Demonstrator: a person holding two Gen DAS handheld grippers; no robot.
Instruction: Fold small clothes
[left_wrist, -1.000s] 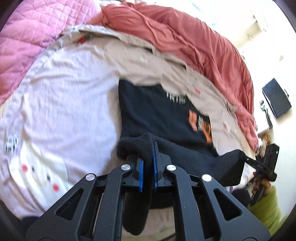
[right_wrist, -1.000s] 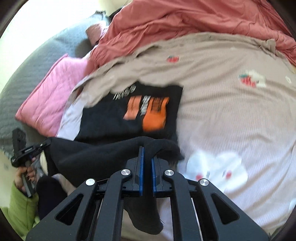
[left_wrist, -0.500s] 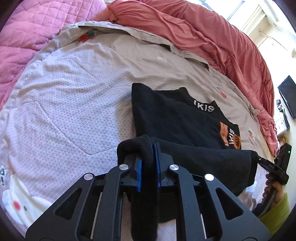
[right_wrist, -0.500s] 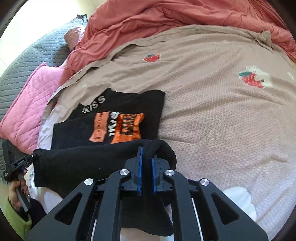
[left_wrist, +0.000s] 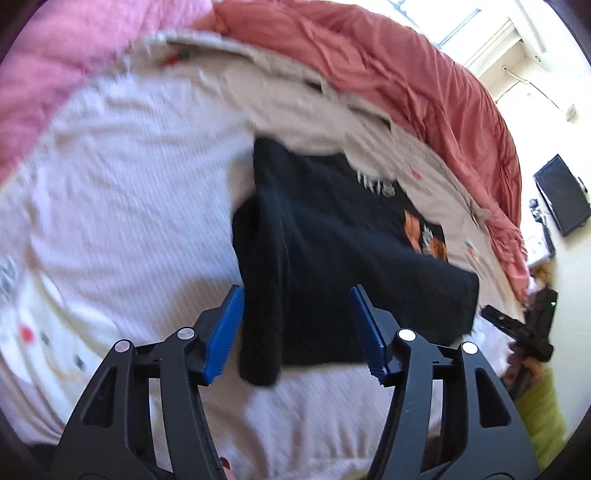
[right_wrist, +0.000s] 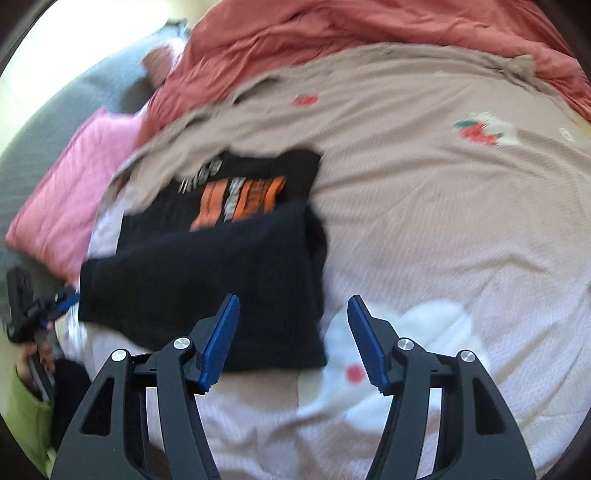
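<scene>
A black T-shirt (left_wrist: 332, 258) with an orange and white print lies on the bed, its near half folded over the far half. It also shows in the right wrist view (right_wrist: 221, 273), print (right_wrist: 240, 199) partly uncovered. My left gripper (left_wrist: 297, 328) is open, its blue pads either side of the shirt's left folded edge, holding nothing. My right gripper (right_wrist: 293, 338) is open just above the shirt's near right corner. Both views are motion-blurred.
The bed sheet (right_wrist: 443, 221) is beige and white with strawberry and bunny prints. A red duvet (left_wrist: 388, 74) is bunched at the far side. A pink quilted pillow (right_wrist: 70, 184) lies left. A wall screen (left_wrist: 561, 195) shows at right.
Both grippers were shut on the shirt's near edge, carried it forward over the shirt, then opened and let it drop. The fold now lies on the shirt.
</scene>
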